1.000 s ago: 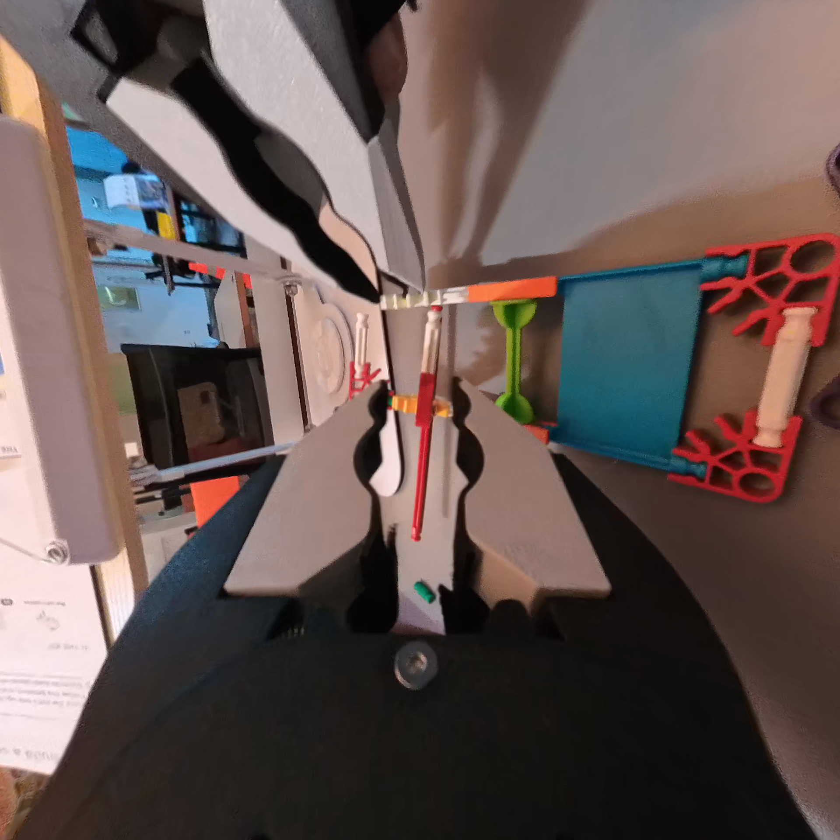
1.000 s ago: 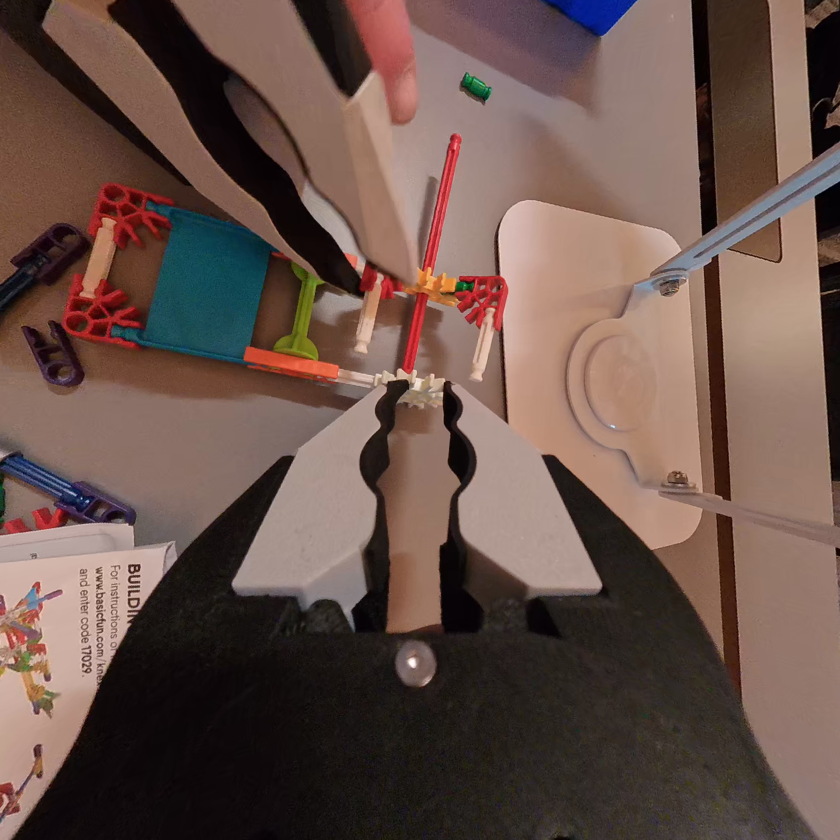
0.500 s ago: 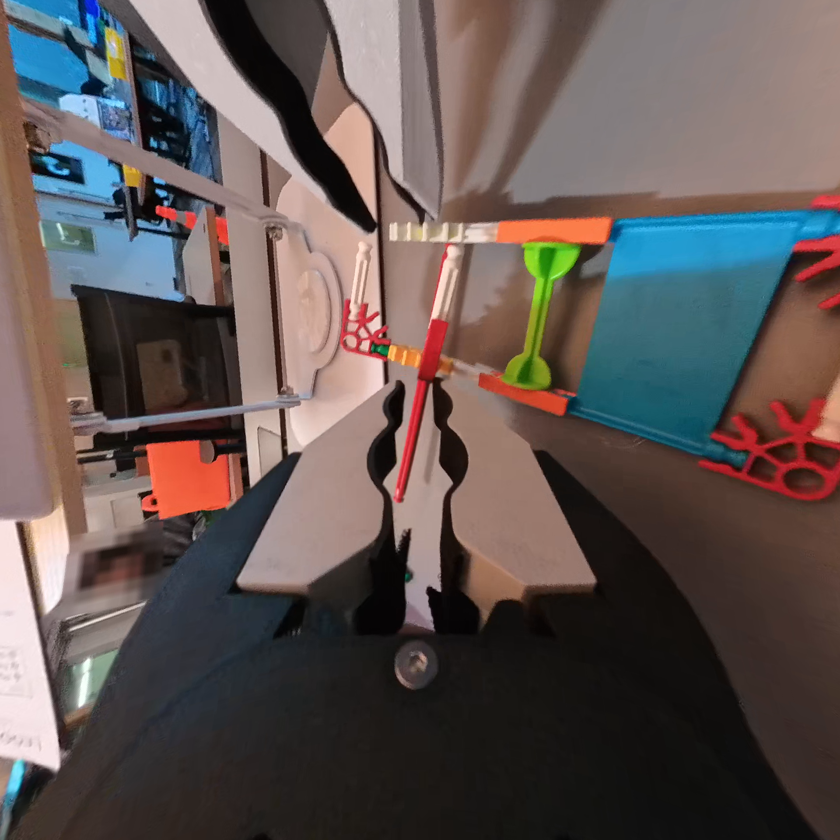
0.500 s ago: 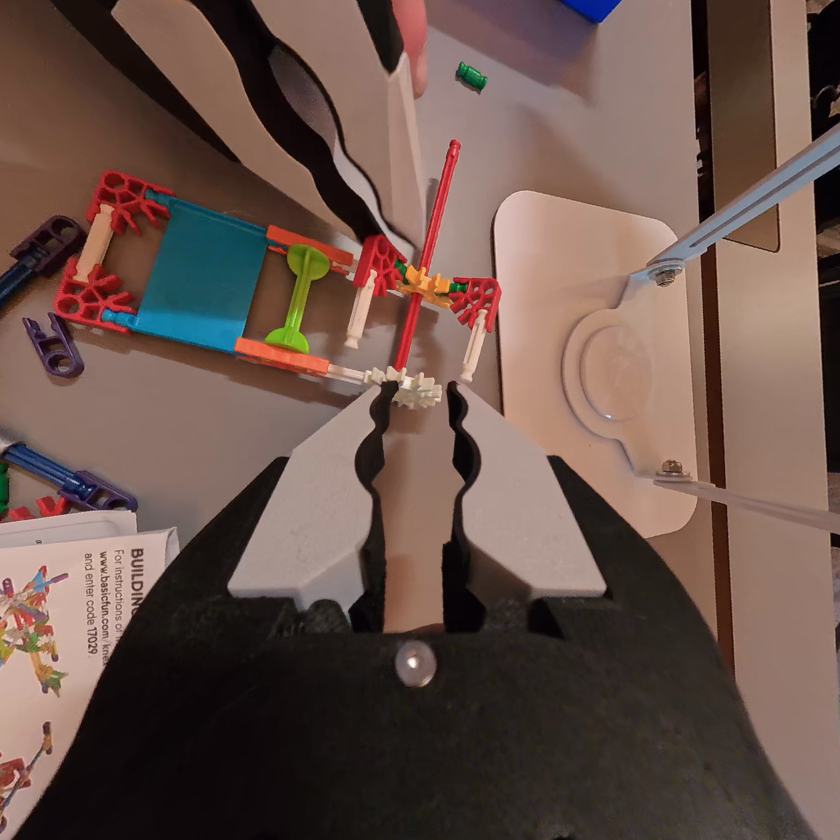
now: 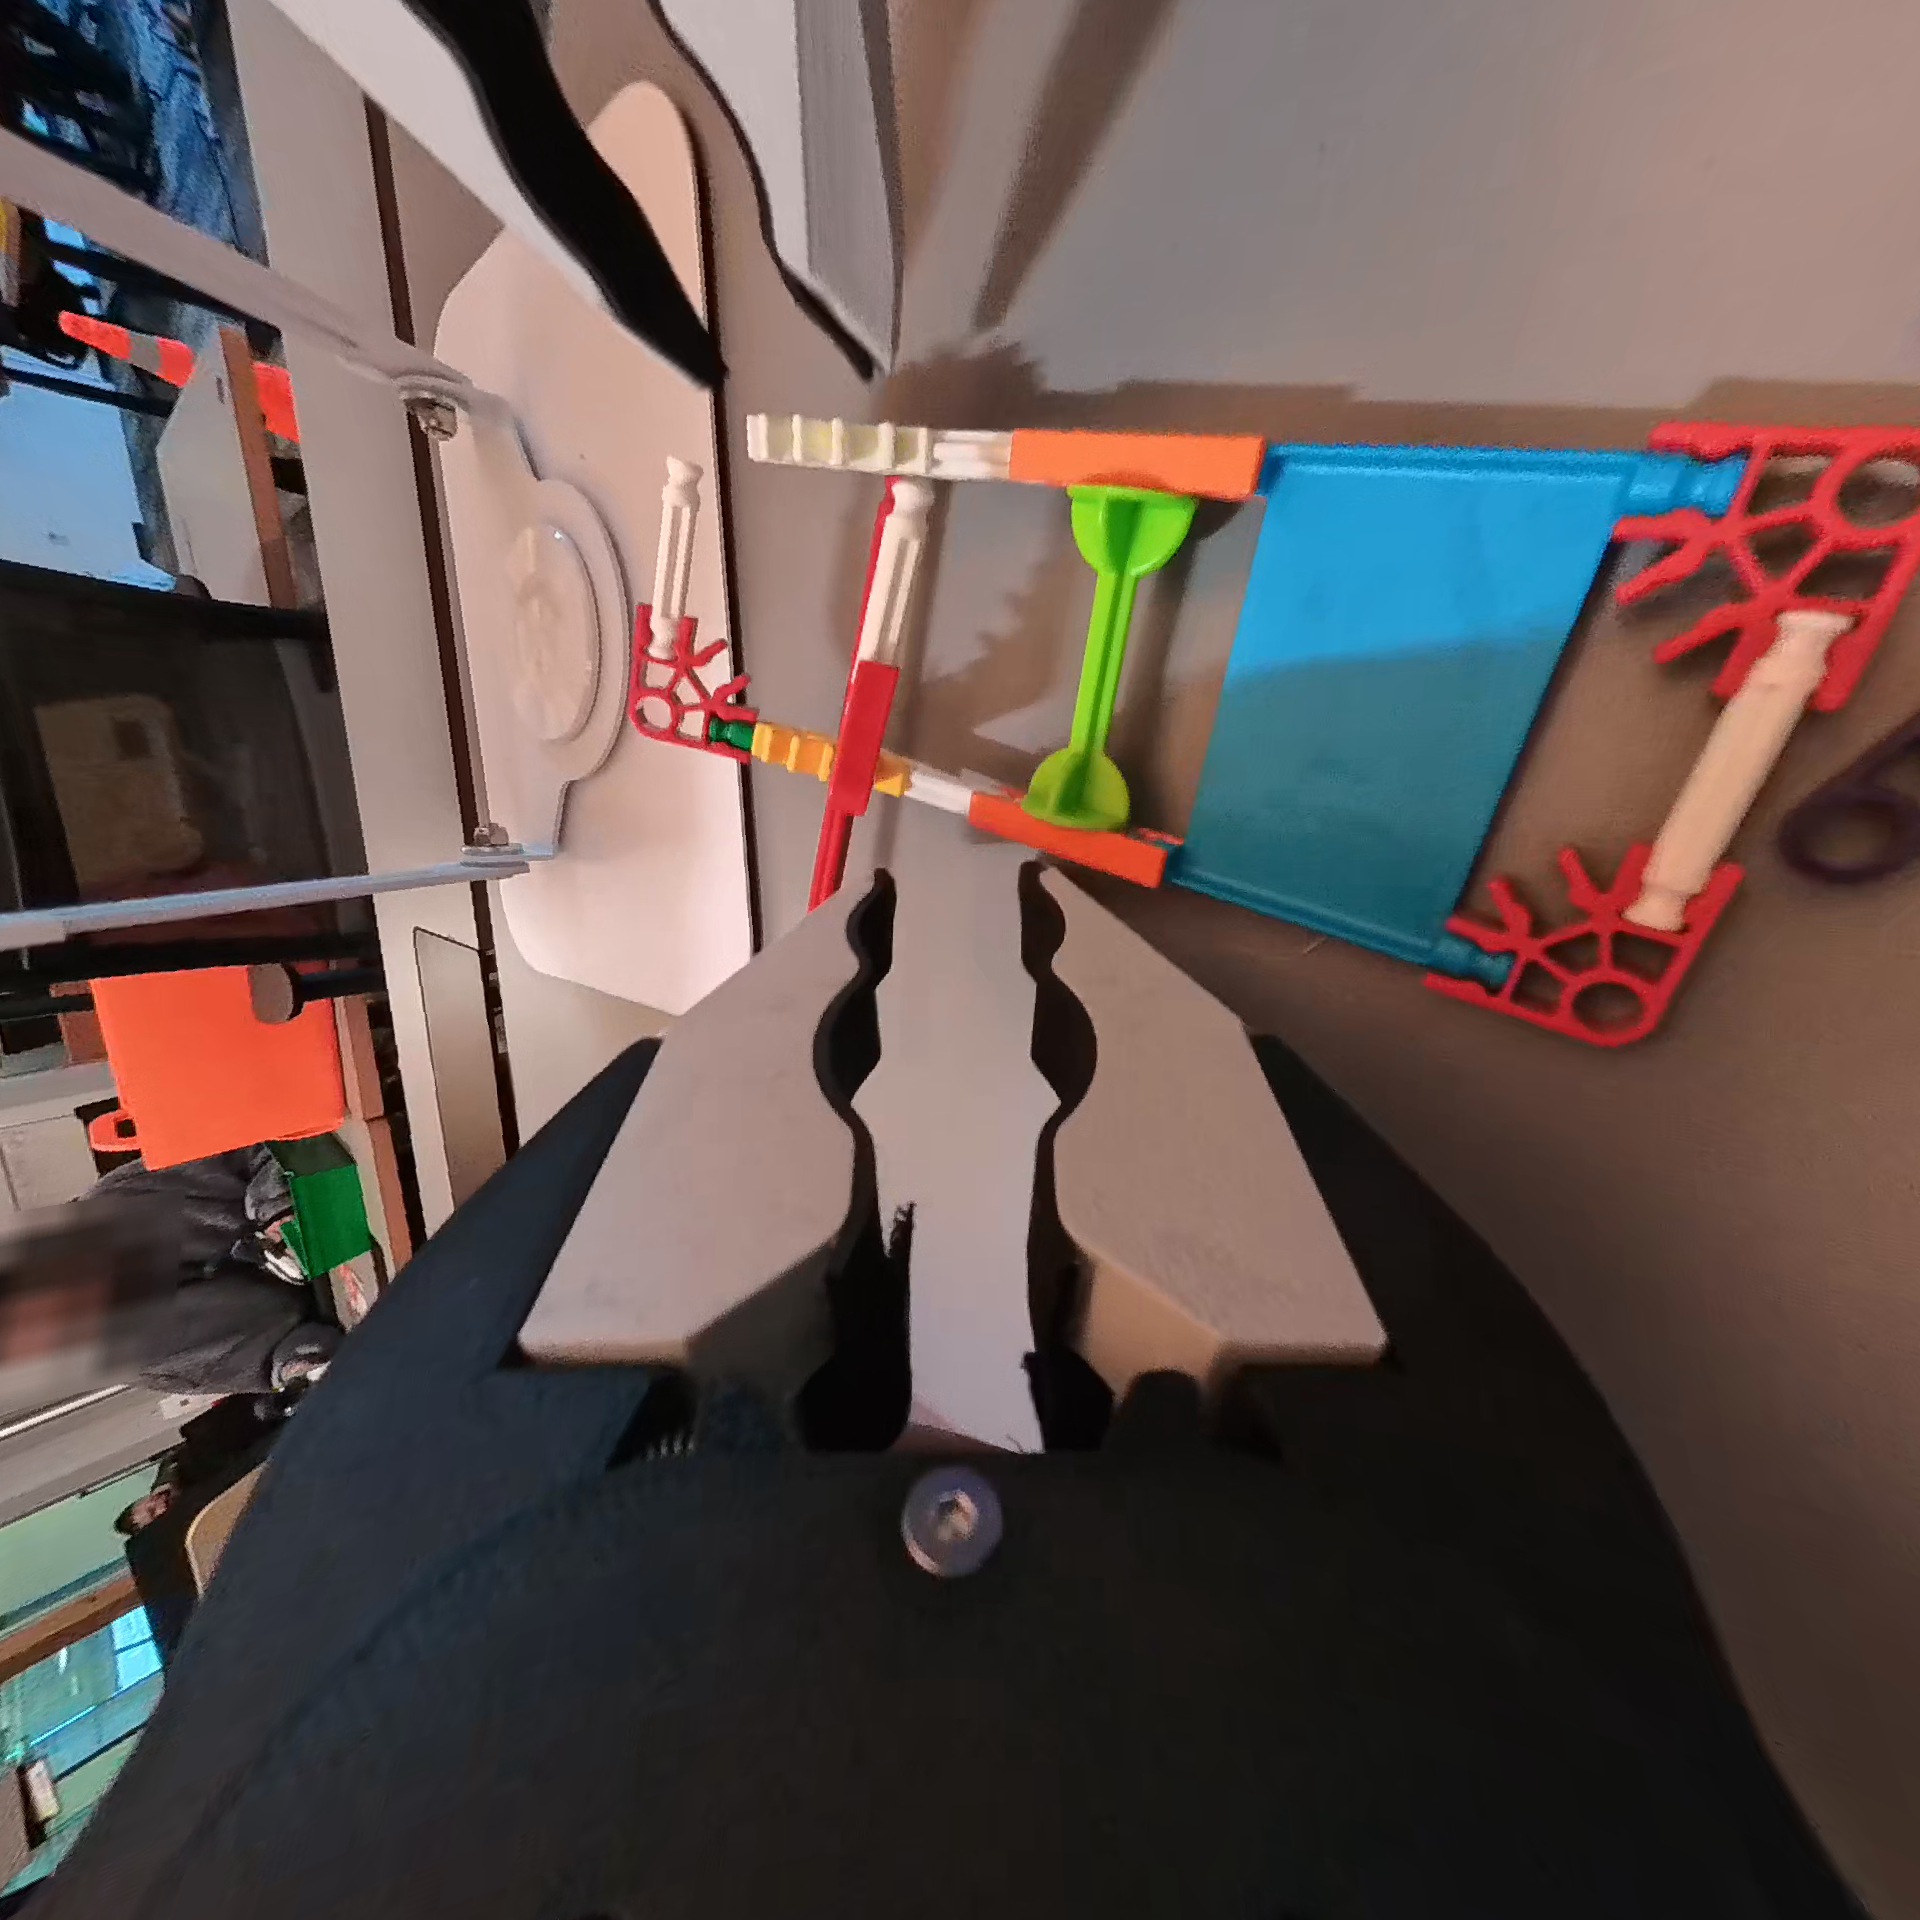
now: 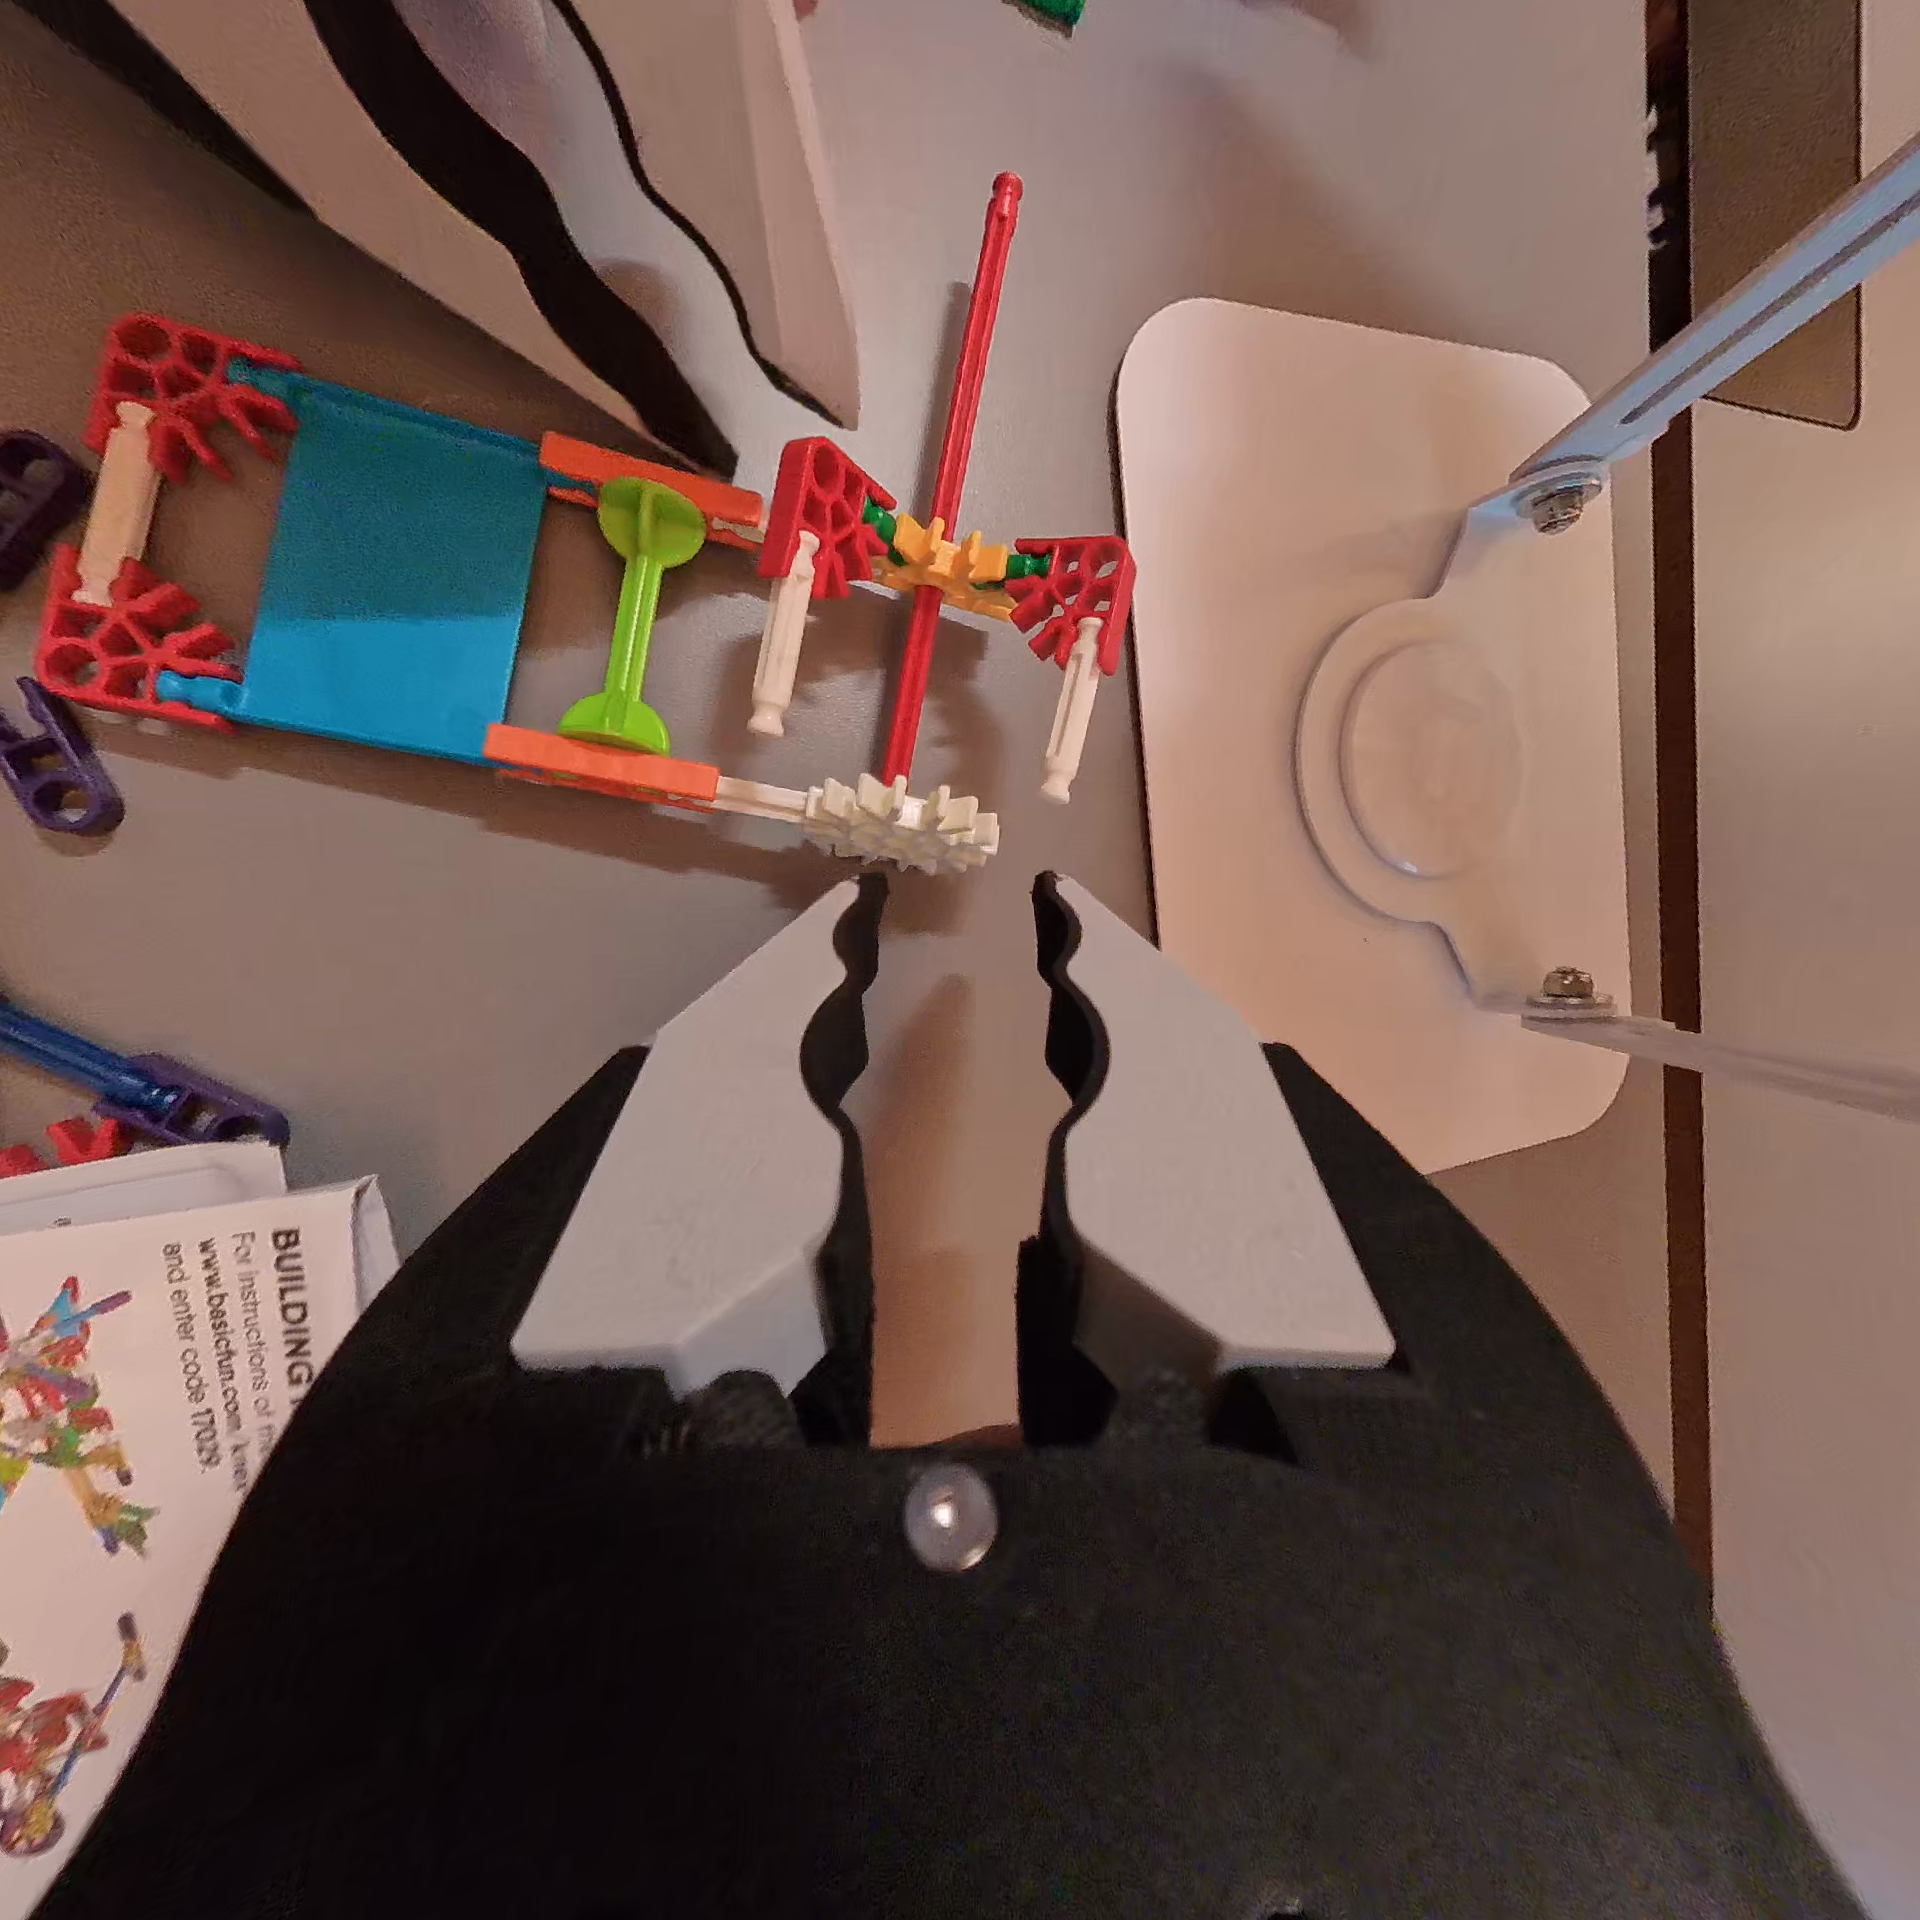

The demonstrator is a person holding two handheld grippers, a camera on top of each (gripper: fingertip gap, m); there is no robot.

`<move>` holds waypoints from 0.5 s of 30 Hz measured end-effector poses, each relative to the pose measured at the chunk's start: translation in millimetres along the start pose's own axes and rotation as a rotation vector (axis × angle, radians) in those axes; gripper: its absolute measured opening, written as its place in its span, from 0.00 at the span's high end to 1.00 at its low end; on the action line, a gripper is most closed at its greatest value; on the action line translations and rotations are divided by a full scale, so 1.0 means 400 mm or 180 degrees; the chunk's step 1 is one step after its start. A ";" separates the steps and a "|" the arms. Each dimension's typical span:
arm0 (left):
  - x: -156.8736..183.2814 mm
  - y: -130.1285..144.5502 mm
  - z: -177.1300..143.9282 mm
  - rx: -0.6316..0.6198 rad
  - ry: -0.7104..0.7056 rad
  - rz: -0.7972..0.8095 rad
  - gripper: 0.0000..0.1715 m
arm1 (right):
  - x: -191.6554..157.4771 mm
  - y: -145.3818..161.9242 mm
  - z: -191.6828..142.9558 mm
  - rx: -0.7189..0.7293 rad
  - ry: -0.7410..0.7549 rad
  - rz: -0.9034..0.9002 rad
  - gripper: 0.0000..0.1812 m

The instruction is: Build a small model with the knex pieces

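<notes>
Both grippers empty, jaws parted: right gripper just short of the white gear; left gripper beside the red rod, contact unclear.

**One printed sheet, near left**

Only 1 item w/ legible print: a white paper leaflet, flat on the grey table, at the near-left corner of the right wrist view, left of the right gripper. Black print sits along the sheet's right edge, turned sideways to the cam: 1 bold heading line, then a few smaller lines. The rest of the sheet is colour pics of toy models. Left wrist view: bkgd at far left is too blurred, nothing legible.
</notes>
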State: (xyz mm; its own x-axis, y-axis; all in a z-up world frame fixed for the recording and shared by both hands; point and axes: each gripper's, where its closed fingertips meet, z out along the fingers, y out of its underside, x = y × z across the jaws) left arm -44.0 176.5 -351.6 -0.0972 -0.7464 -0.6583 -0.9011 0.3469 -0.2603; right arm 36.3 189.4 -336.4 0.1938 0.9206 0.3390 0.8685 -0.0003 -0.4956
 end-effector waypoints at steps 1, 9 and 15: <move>0.001 -0.006 0.000 0.0028 0.0001 -0.0016 0.86 | 0.002 -0.001 0.006 0.0002 0.0021 0.0009 0.85; -0.009 -0.020 -0.005 0.0024 -0.0092 -0.0034 0.80 | 0.069 -0.016 0.036 0.0099 0.0556 0.0173 0.86; -0.051 0.044 -0.015 -0.0191 -0.0194 -0.0300 0.80 | 0.060 -0.017 -0.016 0.0164 0.0300 0.0301 0.87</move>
State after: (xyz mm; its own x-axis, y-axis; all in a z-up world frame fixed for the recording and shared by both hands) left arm -60.2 194.5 -338.4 0.0135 -0.7377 -0.6750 -0.9288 0.2407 -0.2816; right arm 38.2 208.9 -319.8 0.3179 0.8767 0.3611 0.8202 -0.0632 -0.5685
